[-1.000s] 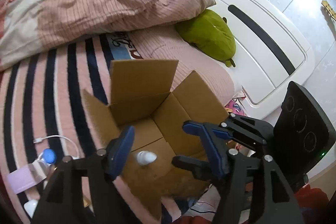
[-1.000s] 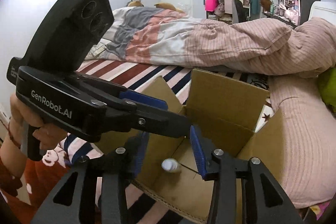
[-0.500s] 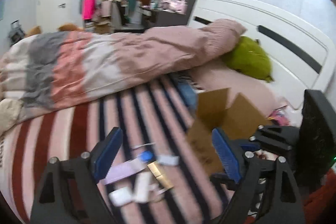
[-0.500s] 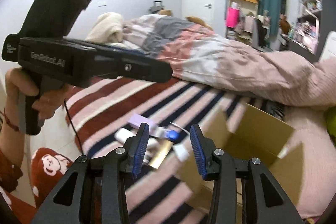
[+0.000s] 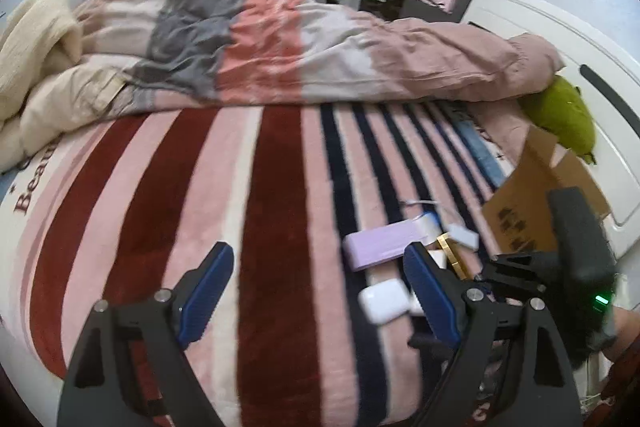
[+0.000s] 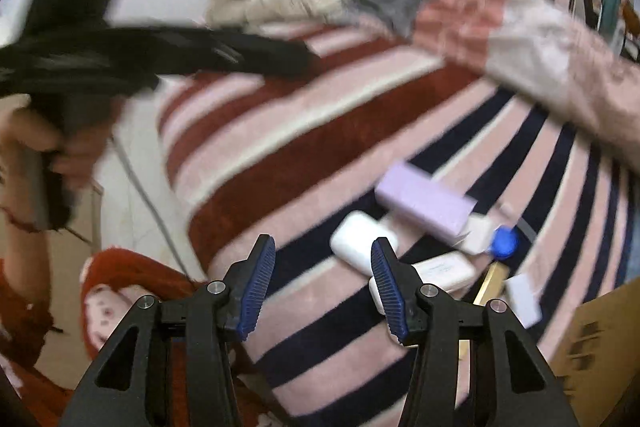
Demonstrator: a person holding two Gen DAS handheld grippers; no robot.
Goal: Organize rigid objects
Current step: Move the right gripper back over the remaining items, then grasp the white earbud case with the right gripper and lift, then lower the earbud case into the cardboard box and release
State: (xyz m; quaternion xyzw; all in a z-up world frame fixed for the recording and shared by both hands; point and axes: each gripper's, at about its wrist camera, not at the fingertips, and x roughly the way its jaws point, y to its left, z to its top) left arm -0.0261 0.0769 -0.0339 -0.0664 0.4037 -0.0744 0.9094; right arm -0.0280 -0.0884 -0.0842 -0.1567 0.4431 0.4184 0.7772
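Observation:
Small rigid objects lie in a cluster on the striped blanket: a lilac box (image 5: 382, 241) (image 6: 426, 201), a white earbud case (image 5: 384, 301) (image 6: 360, 241), a pale flat case (image 6: 444, 271), a blue-capped item (image 6: 505, 241), a gold piece (image 5: 452, 255) and a small white block (image 5: 463, 235). The cardboard box (image 5: 540, 203) (image 6: 600, 347) stands to their right. My left gripper (image 5: 316, 291) is open and empty, above the blanket left of the cluster. My right gripper (image 6: 322, 283) is open and empty, just short of the earbud case.
A rumpled pink and grey duvet (image 5: 280, 39) lies across the far side of the bed. A green plush (image 5: 564, 115) rests by the white headboard (image 5: 560, 39). The bed's near edge and the floor (image 6: 132, 195) show at the left of the right wrist view.
Both grippers have swung left, away from the cardboard box and over to the cluster of objects on the blanket. Both stay open and empty.

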